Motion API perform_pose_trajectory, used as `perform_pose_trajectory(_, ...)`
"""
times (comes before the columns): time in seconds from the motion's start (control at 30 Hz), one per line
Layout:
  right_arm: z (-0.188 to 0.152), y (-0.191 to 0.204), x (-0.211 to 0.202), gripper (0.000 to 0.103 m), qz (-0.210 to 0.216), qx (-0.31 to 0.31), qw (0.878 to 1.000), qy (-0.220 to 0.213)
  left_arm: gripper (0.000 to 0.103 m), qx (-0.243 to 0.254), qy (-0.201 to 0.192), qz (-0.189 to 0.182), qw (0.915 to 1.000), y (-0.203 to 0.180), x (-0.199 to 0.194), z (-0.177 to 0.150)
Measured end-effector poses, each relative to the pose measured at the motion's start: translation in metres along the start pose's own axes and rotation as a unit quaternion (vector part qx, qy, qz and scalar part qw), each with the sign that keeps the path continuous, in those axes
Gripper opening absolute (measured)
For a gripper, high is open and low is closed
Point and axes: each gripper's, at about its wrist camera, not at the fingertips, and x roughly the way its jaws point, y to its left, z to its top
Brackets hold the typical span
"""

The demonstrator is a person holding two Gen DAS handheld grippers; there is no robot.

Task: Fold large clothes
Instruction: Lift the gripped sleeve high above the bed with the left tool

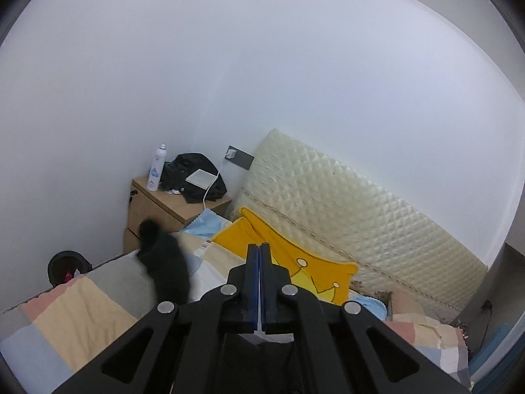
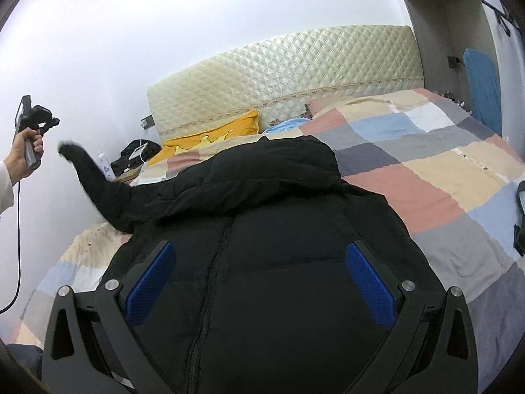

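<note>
Black puffy jacket (image 2: 262, 262) lies on the bed (image 2: 426, 177), on top of a blanket of colored squares. It lies lengthwise from the near edge toward the headboard (image 2: 279, 72), with its hood (image 2: 279, 161) at the far end. Its zipper (image 2: 210, 279) faces up and runs the same way.

On the left, one sleeve (image 2: 88, 177) is up in the air and blurry, pointing up and to the left. The left tool (image 2: 41, 120) is held in a hand (image 2: 24, 154) above the tip of that sleeve, not touching it. In the left wrist view, the blue pads (image 1: 252, 282) of the left tool (image 1: 259, 246) are pressed together with nothing between them.

In the middle, a yellow pillow (image 2: 210, 134) leans by the headboard.

The right tool (image 2: 259, 252) hangs just over the jacket's front. Its two blue pads (image 2: 151, 282) are wide apart, one on each side of the zipper. I cannot tell if they touch the cloth.
</note>
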Motion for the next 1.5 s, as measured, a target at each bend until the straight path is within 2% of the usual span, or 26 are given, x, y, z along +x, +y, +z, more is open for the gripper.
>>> perform_pose_trajectory(0.13,0.000,0.000,-0.002,0.103,0.005,-0.002,1.000,-0.003,0.000,-0.006,0.013,-0.008,0.9999,0.009,-0.003,-0.005)
perform_pose_trajectory(0.27,-0.003,0.003,0.002,0.103,0.009,-0.011,1.000,0.007,0.000,0.012,0.026,0.007,0.9996,0.031,0.000,-0.021)
perform_pose_trajectory(0.53,-0.012,0.011,0.018,0.103,0.002,-0.036,0.999,0.031,0.000,-0.032,0.085,0.045,0.9949,0.140,0.046,-0.079)
perform_pose_trajectory(0.73,-0.020,0.017,0.033,0.103,-0.011,-0.045,0.997,0.054,0.004,-0.071,0.143,0.079,0.9841,0.221,0.102,-0.132)
perform_pose_trajectory(0.77,-0.021,0.019,0.035,0.103,-0.015,-0.049,0.997,0.056,0.010,-0.083,0.150,0.082,0.9818,0.233,0.109,-0.140)
perform_pose_trajectory(0.87,-0.023,0.026,0.046,0.103,-0.024,-0.057,0.996,0.066,0.050,-0.136,0.184,0.116,0.9667,0.279,0.127,-0.166)
perform_pose_trajectory(0.9,-0.024,0.029,0.051,0.103,-0.027,-0.060,0.995,0.072,0.055,-0.160,0.183,0.124,0.9622,0.296,0.129,-0.173)
perform_pose_trajectory(1.0,-0.028,0.040,0.064,0.103,-0.033,-0.081,0.993,0.085,0.060,-0.220,0.187,0.118,0.9502,0.336,0.140,-0.189)
perform_pose_trajectory(1.1,-0.036,0.046,0.079,0.103,-0.033,-0.102,0.989,0.105,0.060,-0.266,0.190,0.104,0.9392,0.367,0.156,-0.201)
perform_pose_trajectory(1.13,-0.038,0.045,0.082,0.103,-0.032,-0.099,0.988,0.110,0.060,-0.285,0.180,0.083,0.9378,0.374,0.160,-0.205)
perform_pose_trajectory(1.2,-0.038,0.041,0.084,0.103,-0.020,-0.079,0.990,0.112,0.060,-0.301,0.175,0.065,0.9350,0.383,0.169,-0.211)
perform_pose_trajectory(1.27,-0.037,0.038,0.085,0.103,-0.028,-0.072,0.991,0.107,0.061,-0.302,0.169,0.056,0.9367,0.386,0.178,-0.213)
perform_pose_trajectory(1.37,-0.036,0.037,0.087,0.103,-0.043,-0.068,0.991,0.106,0.061,-0.281,0.162,0.062,0.9439,0.380,0.188,-0.209)
perform_pose_trajectory(1.43,-0.036,0.036,0.089,0.103,-0.049,-0.065,0.991,0.108,0.053,-0.278,0.158,0.066,0.9453,0.378,0.190,-0.206)
perform_pose_trajectory(1.5,-0.036,0.039,0.090,0.103,-0.053,-0.067,0.990,0.108,0.029,-0.295,0.145,0.064,0.9423,0.378,0.185,-0.203)
